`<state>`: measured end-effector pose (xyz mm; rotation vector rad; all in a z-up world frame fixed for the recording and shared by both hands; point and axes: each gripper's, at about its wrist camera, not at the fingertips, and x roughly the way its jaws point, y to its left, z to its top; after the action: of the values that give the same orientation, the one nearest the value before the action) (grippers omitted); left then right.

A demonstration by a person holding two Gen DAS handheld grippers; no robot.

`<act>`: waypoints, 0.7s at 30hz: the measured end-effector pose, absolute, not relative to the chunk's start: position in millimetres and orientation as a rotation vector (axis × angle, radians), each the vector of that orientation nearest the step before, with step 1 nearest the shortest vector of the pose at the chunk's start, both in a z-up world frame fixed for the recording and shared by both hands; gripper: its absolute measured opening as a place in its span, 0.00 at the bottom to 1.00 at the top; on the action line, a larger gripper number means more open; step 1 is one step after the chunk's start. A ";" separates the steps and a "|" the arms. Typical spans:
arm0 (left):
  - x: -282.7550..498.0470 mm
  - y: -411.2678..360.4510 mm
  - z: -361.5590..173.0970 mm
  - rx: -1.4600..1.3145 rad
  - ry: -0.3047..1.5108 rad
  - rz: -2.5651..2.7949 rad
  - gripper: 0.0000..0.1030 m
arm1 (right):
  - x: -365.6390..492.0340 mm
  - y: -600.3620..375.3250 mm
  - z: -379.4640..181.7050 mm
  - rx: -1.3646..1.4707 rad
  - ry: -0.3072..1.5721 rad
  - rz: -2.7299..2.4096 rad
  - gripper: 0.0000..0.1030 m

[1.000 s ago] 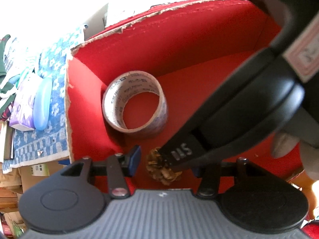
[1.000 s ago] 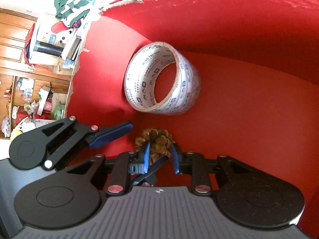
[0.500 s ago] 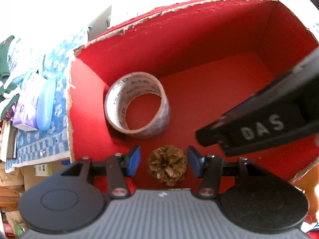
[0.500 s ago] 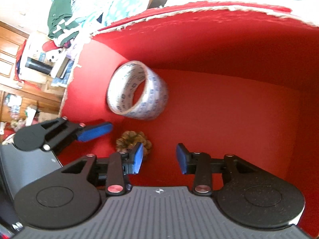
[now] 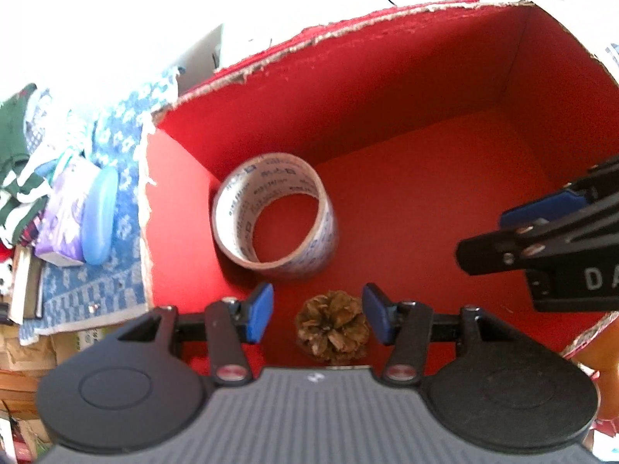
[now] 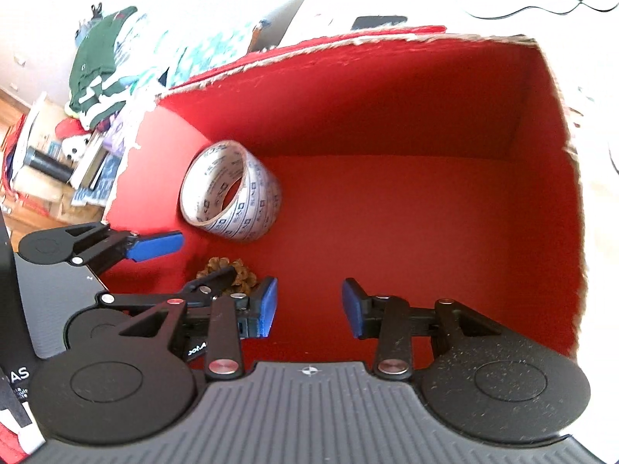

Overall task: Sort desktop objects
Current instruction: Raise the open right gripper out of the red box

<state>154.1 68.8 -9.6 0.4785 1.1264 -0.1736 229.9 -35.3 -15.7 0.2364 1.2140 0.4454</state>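
Clutter, cloth (image 5: 112,143) and a blue case (image 5: 98,216), fills the left edge beside the red box (image 5: 425,77). Inside, tape (image 5: 274,212) stands at centre-left; the pinecone (image 5: 332,326) lies between the open, empty left tongs (image 5: 317,313). Right tongs (image 6: 309,305) hang open and empty, pinecone to their left.
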 end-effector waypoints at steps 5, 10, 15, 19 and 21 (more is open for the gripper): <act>150.1 72.6 1.2 0.480 1.067 -0.147 0.67 | 220.6 -39.5 -7.9 0.234 1.159 0.412 0.39; 148.5 86.5 14.7 0.417 1.047 -0.114 0.67 | 211.6 -42.7 -5.1 0.268 1.139 0.390 0.39; 137.2 85.2 28.4 0.359 1.038 -0.089 0.67 | 198.4 -39.5 3.9 0.269 1.089 0.414 0.39; 124.7 90.0 28.4 0.314 1.030 -0.063 0.67 | 189.0 -38.9 8.4 0.289 1.048 0.448 0.39; 119.4 91.0 30.8 0.291 1.026 -0.042 0.68 | 184.1 -39.2 11.9 0.286 1.029 0.462 0.39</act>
<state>119.4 91.0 30.8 0.2910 1.0255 -0.0419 184.1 -39.2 11.9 0.2862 1.0290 0.4622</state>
